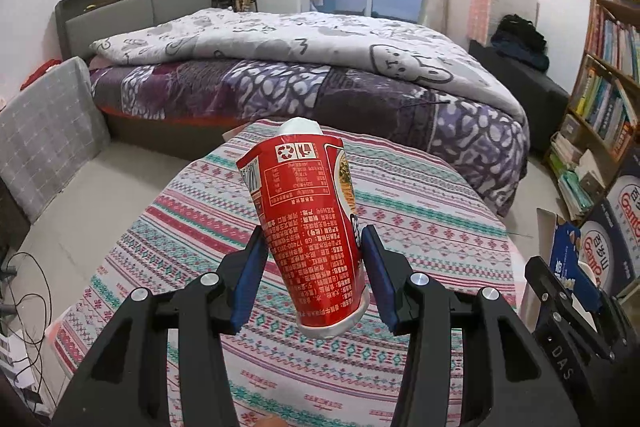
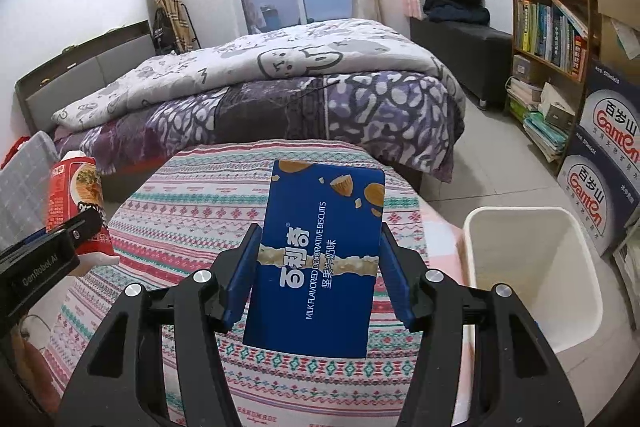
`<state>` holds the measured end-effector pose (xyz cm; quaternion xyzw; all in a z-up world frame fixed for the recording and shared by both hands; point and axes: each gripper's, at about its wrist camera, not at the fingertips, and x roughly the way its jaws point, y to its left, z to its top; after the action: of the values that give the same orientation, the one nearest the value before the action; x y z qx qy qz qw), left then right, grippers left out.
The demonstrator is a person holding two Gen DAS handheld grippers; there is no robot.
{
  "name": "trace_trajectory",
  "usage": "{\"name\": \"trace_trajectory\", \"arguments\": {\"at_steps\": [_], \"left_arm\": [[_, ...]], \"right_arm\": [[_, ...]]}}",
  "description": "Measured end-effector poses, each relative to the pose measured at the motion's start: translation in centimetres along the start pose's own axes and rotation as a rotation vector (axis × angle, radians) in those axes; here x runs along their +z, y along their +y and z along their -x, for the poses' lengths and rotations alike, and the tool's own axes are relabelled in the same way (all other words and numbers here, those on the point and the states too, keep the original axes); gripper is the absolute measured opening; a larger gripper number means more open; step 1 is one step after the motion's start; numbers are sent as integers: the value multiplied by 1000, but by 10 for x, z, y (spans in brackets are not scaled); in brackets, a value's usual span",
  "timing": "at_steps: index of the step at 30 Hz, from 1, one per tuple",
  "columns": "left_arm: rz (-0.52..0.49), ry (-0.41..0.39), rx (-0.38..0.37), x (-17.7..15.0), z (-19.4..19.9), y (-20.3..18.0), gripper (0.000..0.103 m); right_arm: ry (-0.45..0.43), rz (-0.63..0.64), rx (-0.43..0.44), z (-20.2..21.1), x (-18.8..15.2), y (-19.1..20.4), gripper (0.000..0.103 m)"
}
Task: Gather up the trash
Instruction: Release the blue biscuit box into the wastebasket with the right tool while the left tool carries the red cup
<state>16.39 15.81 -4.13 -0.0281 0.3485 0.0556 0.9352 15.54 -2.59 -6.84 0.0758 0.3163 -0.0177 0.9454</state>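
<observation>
My left gripper [image 1: 314, 241] is shut on a red instant-noodle cup [image 1: 308, 211], held upside down and tilted above the patterned tablecloth [image 1: 420, 211]. My right gripper [image 2: 318, 235] is shut on a blue biscuit box [image 2: 320, 251], held above the same cloth [image 2: 180, 211]. In the right wrist view the left gripper [image 2: 60, 239] and its red cup [image 2: 76, 195] show at the left edge. In the left wrist view the right gripper [image 1: 568, 291] with the blue box [image 1: 564, 251] shows at the right edge. A white waste bin [image 2: 532, 267] stands open on the floor right of the table.
A bed with a purple and white quilt [image 1: 300, 67] lies behind the table. A bookshelf [image 2: 552, 7] and stacked Ganten cartons [image 2: 604, 155] stand at the right. A grey padded panel [image 1: 48, 131] and cables [image 1: 24, 291] are at the left on the floor.
</observation>
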Motion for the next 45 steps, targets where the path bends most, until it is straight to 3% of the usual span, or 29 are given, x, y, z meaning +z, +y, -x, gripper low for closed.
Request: {"name": "trace_trajectory", "arguments": {"at_steps": [15,29,33,36,45], "left_arm": [[-92,-24,-62,-7,8,-62,48],[-203,-44,-134,-25,12,-133,48],[-230,-35,-169,-30,13,-152,48],[-240,-9,-209,-33,11,-166,48],[-302,56,-316,-46,10,-222,48]], "right_arm": [[-13,-70,-92,12,9,-61,54],[12,-253,-234,15,13,-153,55],[24,-327,-278,18,14,-183,62],[13,-384,-311,27,12,-203,76],[-38,-543,-371,64,6,-264,83]]}}
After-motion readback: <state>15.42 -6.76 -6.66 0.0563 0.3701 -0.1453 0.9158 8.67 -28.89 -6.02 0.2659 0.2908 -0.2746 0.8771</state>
